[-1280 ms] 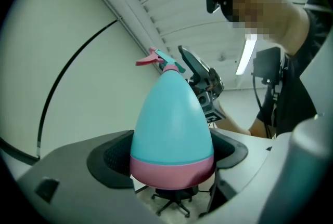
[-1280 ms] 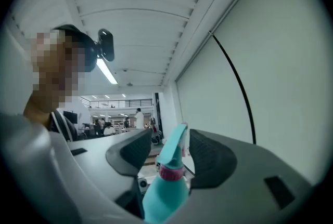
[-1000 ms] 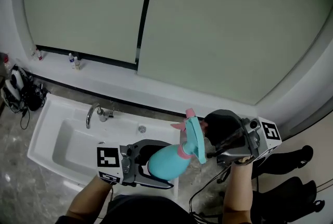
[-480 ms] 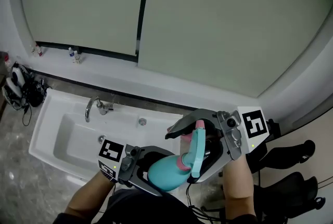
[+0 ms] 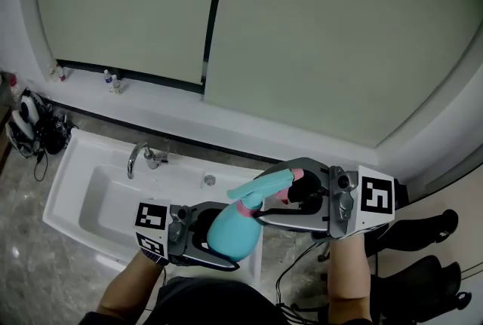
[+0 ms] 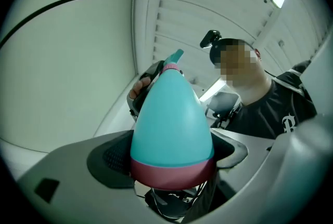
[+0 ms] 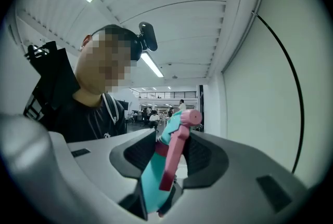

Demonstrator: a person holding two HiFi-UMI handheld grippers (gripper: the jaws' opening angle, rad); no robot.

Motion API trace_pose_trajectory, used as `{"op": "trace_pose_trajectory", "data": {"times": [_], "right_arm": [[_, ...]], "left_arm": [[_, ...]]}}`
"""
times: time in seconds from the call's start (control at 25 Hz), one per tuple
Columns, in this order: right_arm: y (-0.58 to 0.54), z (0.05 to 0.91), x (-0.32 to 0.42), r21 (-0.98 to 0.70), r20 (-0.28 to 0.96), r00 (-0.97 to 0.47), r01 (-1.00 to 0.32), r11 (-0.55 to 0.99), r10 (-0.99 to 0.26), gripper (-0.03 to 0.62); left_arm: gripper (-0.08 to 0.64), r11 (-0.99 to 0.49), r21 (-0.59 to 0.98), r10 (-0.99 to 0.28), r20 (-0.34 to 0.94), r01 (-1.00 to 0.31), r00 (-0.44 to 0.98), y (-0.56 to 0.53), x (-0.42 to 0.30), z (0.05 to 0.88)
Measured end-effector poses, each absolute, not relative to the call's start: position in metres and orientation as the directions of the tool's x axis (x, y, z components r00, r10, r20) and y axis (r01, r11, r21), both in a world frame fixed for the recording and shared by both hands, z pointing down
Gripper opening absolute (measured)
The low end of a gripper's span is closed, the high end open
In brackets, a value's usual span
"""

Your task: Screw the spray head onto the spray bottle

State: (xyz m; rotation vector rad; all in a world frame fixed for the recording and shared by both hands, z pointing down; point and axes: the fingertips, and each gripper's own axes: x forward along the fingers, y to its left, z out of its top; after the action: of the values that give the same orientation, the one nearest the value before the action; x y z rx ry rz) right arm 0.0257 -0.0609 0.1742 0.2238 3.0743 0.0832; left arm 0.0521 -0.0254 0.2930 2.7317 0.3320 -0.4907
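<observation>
A teal spray bottle [image 5: 229, 237] with a pink base band [image 6: 171, 173] is held in front of me, my left gripper [image 5: 225, 239] shut on its body. In the left gripper view the bottle [image 6: 171, 124] fills the space between the pads. Its teal and pink spray head [image 5: 266, 186] sits on the neck with the nozzle pointing left. My right gripper [image 5: 261, 200] comes in level from the right, and its jaws have just been closing with the spray head [image 7: 171, 163] between them. Both pads now press on the head in the right gripper view.
A white sink [image 5: 75, 199] with a chrome faucet [image 5: 140, 157] lies below at the left. Small bottles [image 5: 112, 81] stand on the window ledge. Dark gear [image 5: 34, 133] lies at far left, and black objects [image 5: 423, 237] sit on the floor at the right.
The right gripper's jaws opened wide round the spray head, then closed on it. The head's nozzle now points left instead of standing upright. Both grippers shifted a little lower and closer together.
</observation>
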Motion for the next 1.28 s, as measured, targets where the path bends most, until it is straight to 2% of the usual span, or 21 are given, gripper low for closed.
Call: {"op": "trace_pose_trajectory", "data": {"times": [0.32, 0.52, 0.68, 0.8, 0.96, 1.04, 1.12, 1.28], "right_arm": [[-0.072, 0.179, 0.027, -0.003, -0.03, -0.998, 0.049, 0.999, 0.049, 0.123], [-0.093, 0.189, 0.031, -0.04, 0.018, -0.989, -0.145, 0.989, -0.145, 0.121], [-0.118, 0.202, 0.038, -0.12, 0.021, -0.953, -0.302, 0.946, -0.301, 0.121], [-0.129, 0.215, 0.044, -0.218, 0.002, -0.928, -0.364, 0.906, -0.372, 0.118], [-0.137, 0.229, 0.045, -0.315, 0.01, -0.905, -0.406, 0.858, -0.425, 0.114], [-0.139, 0.234, 0.045, -0.341, 0.02, -0.902, -0.412, 0.845, -0.432, 0.114], [-0.141, 0.238, 0.044, -0.352, 0.016, -0.902, -0.408, 0.842, -0.43, 0.115], [-0.132, 0.227, 0.046, -0.356, -0.059, -0.925, -0.333, 0.873, -0.376, 0.115]], "left_arm": [[0.43, -0.961, 0.261, 0.018, -0.289, 0.096, 0.957, -0.045, 0.047, 0.298], [0.43, -0.958, 0.254, -0.184, -0.191, -0.133, 0.964, -0.068, 0.048, 0.306], [0.43, -0.913, 0.245, -0.351, -0.061, -0.327, 0.934, -0.09, 0.044, 0.32], [0.43, -0.866, 0.169, -0.472, 0.038, -0.471, 0.881, -0.101, 0.038, 0.331], [0.43, -0.749, -0.046, -0.659, 0.158, -0.661, 0.735, -0.118, 0.024, 0.343], [0.43, -0.727, -0.085, -0.684, 0.185, -0.682, 0.706, -0.12, 0.021, 0.348], [0.43, -0.748, -0.06, -0.659, 0.185, -0.661, 0.729, -0.12, 0.021, 0.353], [0.43, -0.833, 0.122, -0.531, 0.1, -0.54, 0.841, -0.11, 0.025, 0.346]]}}
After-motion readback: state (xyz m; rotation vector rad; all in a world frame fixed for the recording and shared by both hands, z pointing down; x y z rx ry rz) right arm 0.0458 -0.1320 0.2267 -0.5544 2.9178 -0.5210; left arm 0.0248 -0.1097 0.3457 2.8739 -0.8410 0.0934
